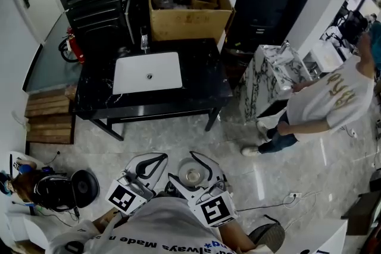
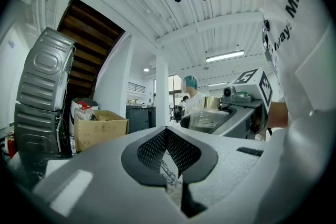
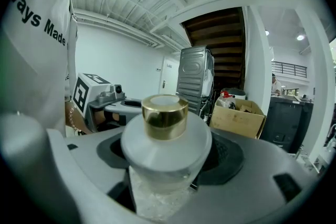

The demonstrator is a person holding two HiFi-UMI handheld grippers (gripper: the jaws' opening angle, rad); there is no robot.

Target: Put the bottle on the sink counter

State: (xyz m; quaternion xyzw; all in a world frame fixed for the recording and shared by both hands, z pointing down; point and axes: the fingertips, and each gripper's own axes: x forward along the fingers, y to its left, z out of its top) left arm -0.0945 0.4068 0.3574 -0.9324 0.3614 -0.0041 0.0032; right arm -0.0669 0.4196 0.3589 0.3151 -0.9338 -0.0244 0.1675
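the bottle (image 3: 165, 136), frosted glass with a shiny gold cap (image 3: 165, 116), sits upright between the jaws of the right gripper (image 1: 196, 165), which are clamped against its body just under the broad shoulder. in the head view the bottle (image 1: 192, 176) shows as a pale round top framed by the curved white jaws, close in front of the person's chest and over the light tiled floor (image 1: 238, 146). beside it, to the left, the left gripper (image 1: 152, 165) is held at about the same height; its own view shows the two black padded jaws brought together at the tips with nothing between them (only a thin slit of floor shows below the pads). each gripper carries its marker cube at the back, the right cube (image 1: 214, 210) and the left cube (image 1: 124, 197) both just above the person's white shirt.

the sink counter (image 1: 205, 77) stands well apart from the bottle, farther up the head view: a black top on dark legs with a white rectangular basin (image 1: 147, 72) set into it and a faucet (image 1: 144, 40) at the basin's far edge. a open cardboard box (image 1: 189, 6) full of items rests at the counter's back right. a wooden pallet (image 1: 50, 116) lies left of the counter. to the right, another person (image 1: 324, 107) in a white shirt stands beside a marble-patterned cabinet (image 1: 274, 77).
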